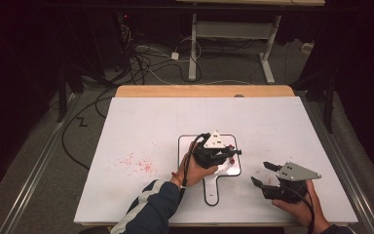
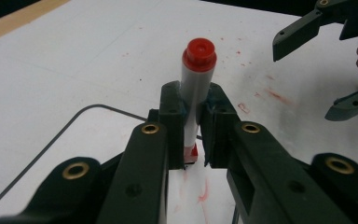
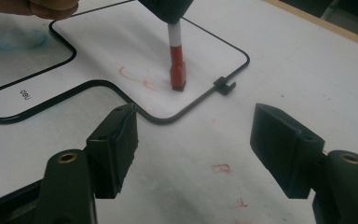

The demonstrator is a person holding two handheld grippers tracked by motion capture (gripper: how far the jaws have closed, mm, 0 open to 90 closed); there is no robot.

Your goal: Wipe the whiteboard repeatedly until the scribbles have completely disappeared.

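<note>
- The left hand-held gripper [image 1: 226,155] sits just left of the high view's centre, over a small whiteboard [image 1: 187,144] with a black rim and a handle pointing toward the bottom of the frame.
- Its jaws are clamped on a red marker [image 2: 196,88]; in the left gripper view the marker stands nearly upright between the pads, red end cap at upper centre, tip down.
- In the right gripper view the marker's red tip [image 3: 177,74] touches the whiteboard [image 3: 102,51] at upper centre, just right of a faint red stroke [image 3: 135,77].
- The right hand-held gripper [image 1: 264,174] is at the lower right of the high view, over the bare white table [image 1: 141,126], its jaws spread wide with nothing between them.
- It stands near the whiteboard's right edge but apart from it.
- Red specks [image 1: 136,163] are scattered on the table at lower left of centre in the high view.
- A small black clip [image 3: 224,85] juts from the whiteboard's rim, right of the marker tip.
</note>
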